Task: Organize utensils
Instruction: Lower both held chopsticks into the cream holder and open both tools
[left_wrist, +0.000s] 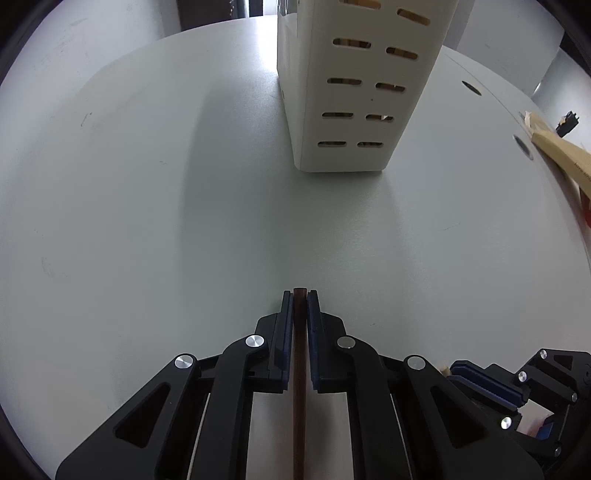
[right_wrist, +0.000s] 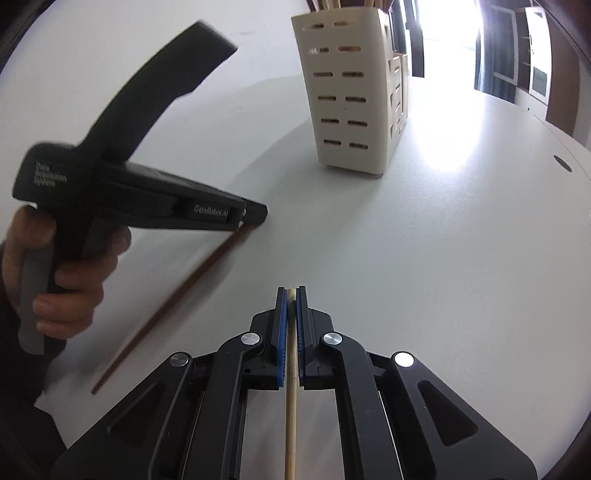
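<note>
My left gripper (left_wrist: 299, 295) is shut on a dark brown chopstick (left_wrist: 299, 387) that runs back between its pads. In the right wrist view the left gripper (right_wrist: 255, 216) holds that brown chopstick (right_wrist: 173, 306) slanting down to the table. My right gripper (right_wrist: 291, 291) is shut on a light wooden chopstick (right_wrist: 291, 406). A cream slotted utensil holder (left_wrist: 354, 96) stands upright on the white table (left_wrist: 147, 184) ahead of both grippers; it also shows in the right wrist view (right_wrist: 351, 96), with wooden utensils inside.
A light wooden utensil (left_wrist: 561, 155) lies at the table's right edge. The right gripper's body (left_wrist: 517, 398) shows low on the right of the left wrist view. Round holes (left_wrist: 522, 144) sit near the table's right rim.
</note>
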